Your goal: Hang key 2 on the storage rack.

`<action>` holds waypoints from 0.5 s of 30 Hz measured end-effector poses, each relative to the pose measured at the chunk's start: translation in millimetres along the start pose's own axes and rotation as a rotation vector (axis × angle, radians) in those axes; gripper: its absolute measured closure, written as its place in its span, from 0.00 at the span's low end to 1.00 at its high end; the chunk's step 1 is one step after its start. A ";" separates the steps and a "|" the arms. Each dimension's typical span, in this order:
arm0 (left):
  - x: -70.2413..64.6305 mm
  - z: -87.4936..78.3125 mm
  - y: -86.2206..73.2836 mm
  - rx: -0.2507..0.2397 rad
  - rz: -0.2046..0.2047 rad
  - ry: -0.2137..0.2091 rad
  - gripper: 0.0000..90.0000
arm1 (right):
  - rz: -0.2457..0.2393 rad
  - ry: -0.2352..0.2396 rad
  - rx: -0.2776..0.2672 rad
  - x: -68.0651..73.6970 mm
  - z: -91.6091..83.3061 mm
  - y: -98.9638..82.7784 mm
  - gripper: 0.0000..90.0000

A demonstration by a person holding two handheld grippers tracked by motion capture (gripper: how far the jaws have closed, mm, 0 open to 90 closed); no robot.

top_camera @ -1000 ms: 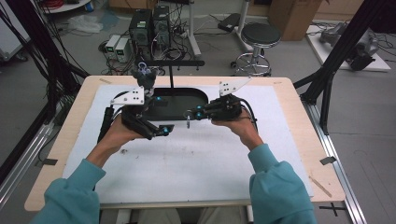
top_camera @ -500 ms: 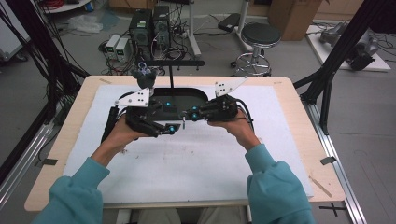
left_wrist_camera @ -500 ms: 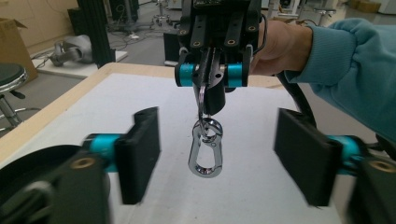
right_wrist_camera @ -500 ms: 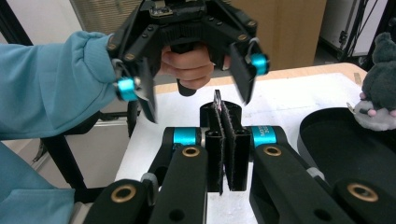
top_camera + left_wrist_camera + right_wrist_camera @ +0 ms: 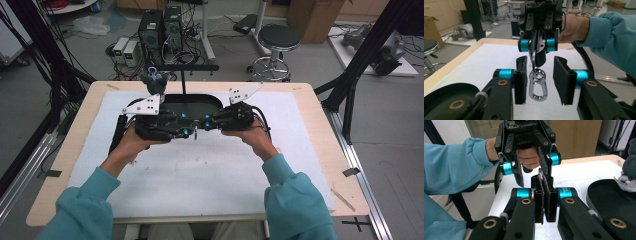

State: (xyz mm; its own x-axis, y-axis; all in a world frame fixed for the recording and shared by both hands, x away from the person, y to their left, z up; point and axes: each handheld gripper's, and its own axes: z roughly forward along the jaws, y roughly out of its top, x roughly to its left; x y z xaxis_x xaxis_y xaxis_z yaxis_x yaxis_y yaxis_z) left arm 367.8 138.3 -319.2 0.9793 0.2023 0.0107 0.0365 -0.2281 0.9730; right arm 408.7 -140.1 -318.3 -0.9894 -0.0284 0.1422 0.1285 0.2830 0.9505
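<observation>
Between my left gripper's (image 5: 543, 80) still-apart, closing jaws, the carabiner (image 5: 538, 85) hangs long-axis vertical from a ring (image 5: 534, 59) clamped in my right gripper (image 5: 545, 199).

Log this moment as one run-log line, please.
right gripper: shut on key ring | carabiner: hanging from ring | left gripper: jaws just closing around carabiner, pads not touching

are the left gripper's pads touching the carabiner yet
Apart. In the left gripper view its jaws, just closing, flank the carabiner, white table showing on both sides between it and the left gripper's pads.
</observation>
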 end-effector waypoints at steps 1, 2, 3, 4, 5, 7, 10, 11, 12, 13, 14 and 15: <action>0.1 0.6 -0.2 -0.003 -0.006 -0.005 0.75 | 0.000 0.005 -0.001 -0.2 -0.1 0.2 0.99; 0.3 0.7 -0.4 -0.003 -0.009 -0.007 0.75 | 0.000 0.000 -0.006 -0.1 -0.2 0.3 0.99; 0.3 0.7 -0.4 -0.003 -0.009 -0.005 0.76 | 0.000 0.001 -0.007 -0.1 -0.2 0.4 0.99; 0.3 0.7 -0.3 -0.008 -0.012 -0.007 0.78 | -0.005 0.006 -0.007 -0.4 0.1 0.4 0.99; 0.2 0.7 -0.3 -0.015 -0.017 -0.006 0.79 | 0.001 0.004 0.000 0.1 -0.1 0.3 0.99; 0.3 0.0 0.2 -0.012 -0.021 0.004 0.82 | -0.001 0.003 -0.002 -0.1 -0.3 0.3 0.99; 0.2 0.9 0.0 -0.010 -0.030 0.003 0.85 | 0.001 0.005 -0.006 0.6 -0.2 0.6 0.99; -0.2 1.1 0.1 -0.009 -0.030 0.003 0.85 | -0.006 0.006 -0.010 0.3 0.3 0.6 0.99; -0.3 1.2 0.2 -0.007 -0.028 0.000 0.85 | -0.006 0.008 -0.008 0.3 0.4 0.6 0.99; -0.8 1.5 0.1 -0.011 -0.032 0.001 0.87 | -0.005 0.007 -0.006 0.3 0.3 0.5 0.99; -0.7 1.3 0.3 -0.007 -0.026 0.004 0.87 | -0.005 0.010 -0.004 0.1 0.1 0.4 0.99; -0.8 1.4 0.3 -0.011 -0.030 0.006 0.88 | 0.002 0.009 -0.002 0.3 -0.5 0.4 0.99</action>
State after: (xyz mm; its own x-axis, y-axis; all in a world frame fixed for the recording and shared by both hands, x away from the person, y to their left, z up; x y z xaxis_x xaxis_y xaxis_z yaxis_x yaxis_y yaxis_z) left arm 367.3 136.7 -319.3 0.9766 0.2142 -0.0172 0.0636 -0.2114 0.9753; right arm 408.5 -140.5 -317.8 -0.9886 -0.0362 0.1461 0.1302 0.2813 0.9508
